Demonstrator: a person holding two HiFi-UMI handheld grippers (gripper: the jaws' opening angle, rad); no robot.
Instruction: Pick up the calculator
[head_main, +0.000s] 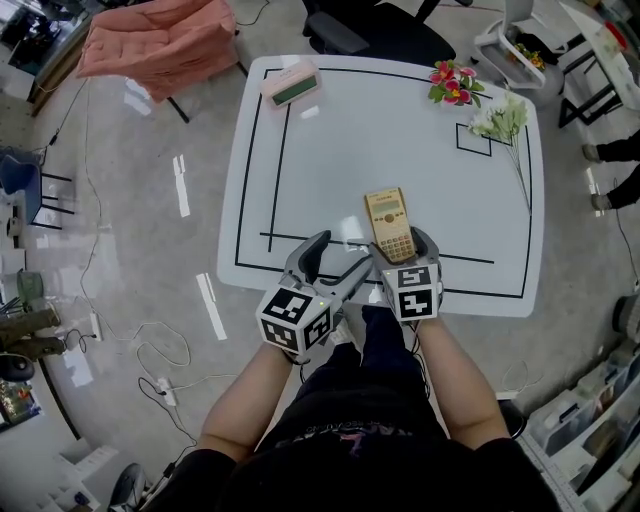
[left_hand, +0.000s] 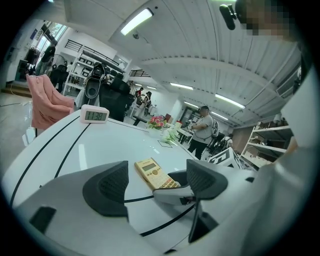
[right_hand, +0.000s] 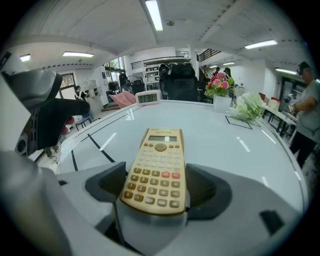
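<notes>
A beige calculator (head_main: 388, 224) lies on the white table (head_main: 320, 170) near its front edge. My right gripper (head_main: 400, 244) holds the calculator's near end between its jaws; in the right gripper view the calculator (right_hand: 157, 170) fills the gap between both pads, and the gripper (right_hand: 156, 189) is shut on it. My left gripper (head_main: 338, 262) sits just to the left, open, with nothing between its fingers. In the left gripper view the calculator (left_hand: 153, 173) lies ahead of the left gripper (left_hand: 156, 183), with a right finger (left_hand: 175, 190) beside it.
A pink clock (head_main: 290, 83) stands at the table's far left edge. Pink flowers (head_main: 455, 83) and white flowers (head_main: 500, 120) lie at the far right. A pink chair (head_main: 160, 40) and a black chair (head_main: 380, 30) stand beyond the table. Black tape lines mark the top.
</notes>
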